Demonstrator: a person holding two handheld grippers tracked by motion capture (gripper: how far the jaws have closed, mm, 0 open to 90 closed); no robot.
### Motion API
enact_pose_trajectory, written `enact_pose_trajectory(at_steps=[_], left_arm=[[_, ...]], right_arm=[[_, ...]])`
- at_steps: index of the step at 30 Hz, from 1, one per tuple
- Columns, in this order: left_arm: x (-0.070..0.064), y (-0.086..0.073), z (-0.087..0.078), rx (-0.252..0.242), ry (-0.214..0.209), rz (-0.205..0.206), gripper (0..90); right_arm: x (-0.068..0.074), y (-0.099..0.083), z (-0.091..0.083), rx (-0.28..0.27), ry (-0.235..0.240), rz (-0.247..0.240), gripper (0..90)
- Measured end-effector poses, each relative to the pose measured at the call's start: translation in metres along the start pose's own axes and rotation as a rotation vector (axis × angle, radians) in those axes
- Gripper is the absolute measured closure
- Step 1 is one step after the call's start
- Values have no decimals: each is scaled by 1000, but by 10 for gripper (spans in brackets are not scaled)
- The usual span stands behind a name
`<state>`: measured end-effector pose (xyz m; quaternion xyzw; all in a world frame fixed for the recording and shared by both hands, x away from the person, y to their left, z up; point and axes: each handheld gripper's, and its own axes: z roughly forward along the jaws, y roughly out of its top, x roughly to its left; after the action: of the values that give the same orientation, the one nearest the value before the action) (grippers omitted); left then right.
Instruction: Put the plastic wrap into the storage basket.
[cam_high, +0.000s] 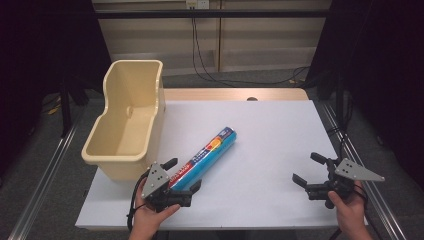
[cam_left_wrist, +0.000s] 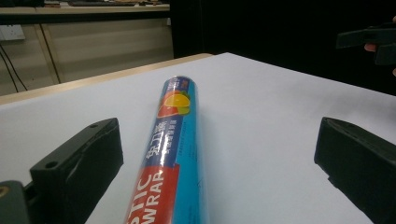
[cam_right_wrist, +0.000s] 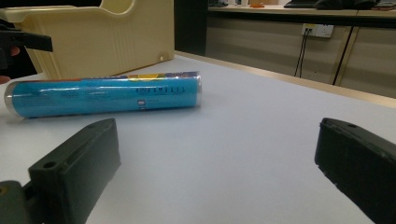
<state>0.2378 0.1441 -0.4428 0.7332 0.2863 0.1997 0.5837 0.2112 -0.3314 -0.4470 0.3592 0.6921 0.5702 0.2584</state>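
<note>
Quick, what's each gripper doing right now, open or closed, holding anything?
Left gripper: open, jaws either side of the blue plastic-wrap roll, not clamped.
Right gripper: open, holding nothing.

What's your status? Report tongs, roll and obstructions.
Left tongs open, straddling the roll's near end. Right tongs open, idle. Plastic wrap roll flat on table, beside bin. Nothing in the way.
</note>
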Motion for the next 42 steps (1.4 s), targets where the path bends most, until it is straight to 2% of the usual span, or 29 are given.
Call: enact_pose_trajectory(at_steps=[7,15,18,19,21,23,25,27,28,29,32,35,36,37,40,41,42], left_arm=[[0,4,1,-2,-5,-9,10],[-3,17,9,34,-23,-18,10],[-4,25,17,60,-46,-48,10],[-5,28,20,72,-35,-44,10],[-4,33,26,118,-12,-42,11],[0,39,37,172,-8,-72,10],[2,41,41,186,-7,-80,10],[5,46,49,237,0,-89,9],[6,48,54,263,-13,-110,0],[8,51,59,297,-13,-113,0],[11,59,69,386,-36,-102,0],[12,66,83,484,-10,-67,0],[14,70,92,542,-8,-62,0],[14,70,92,542,-8,-62,0],[19,71,106,640,-6,-65,0],[23,71,115,707,-15,-80,1],[23,71,115,707,-15,-80,2]], right_arm=[[-1,0,-1,-2,-2,3,0],[-1,0,-1,0,-2,3,0],[-2,0,-2,1,-5,4,0],[-2,0,-2,1,-5,4,0],[-2,0,-3,-1,-4,5,0],[-2,-1,-3,-1,-5,10,0],[-3,-1,-4,1,-5,4,0],[-3,0,-4,-2,-5,8,0],[-3,0,-4,-1,-7,9,0],[-3,0,-4,0,-5,9,0],[-3,0,-3,1,-4,6,0],[-3,0,-2,4,-2,5,0],[-3,0,-2,6,1,1,0],[-3,0,-2,6,1,1,0],[-3,0,-1,4,4,2,0],[-3,0,-1,4,5,4,0],[-3,0,-1,4,5,4,0]])
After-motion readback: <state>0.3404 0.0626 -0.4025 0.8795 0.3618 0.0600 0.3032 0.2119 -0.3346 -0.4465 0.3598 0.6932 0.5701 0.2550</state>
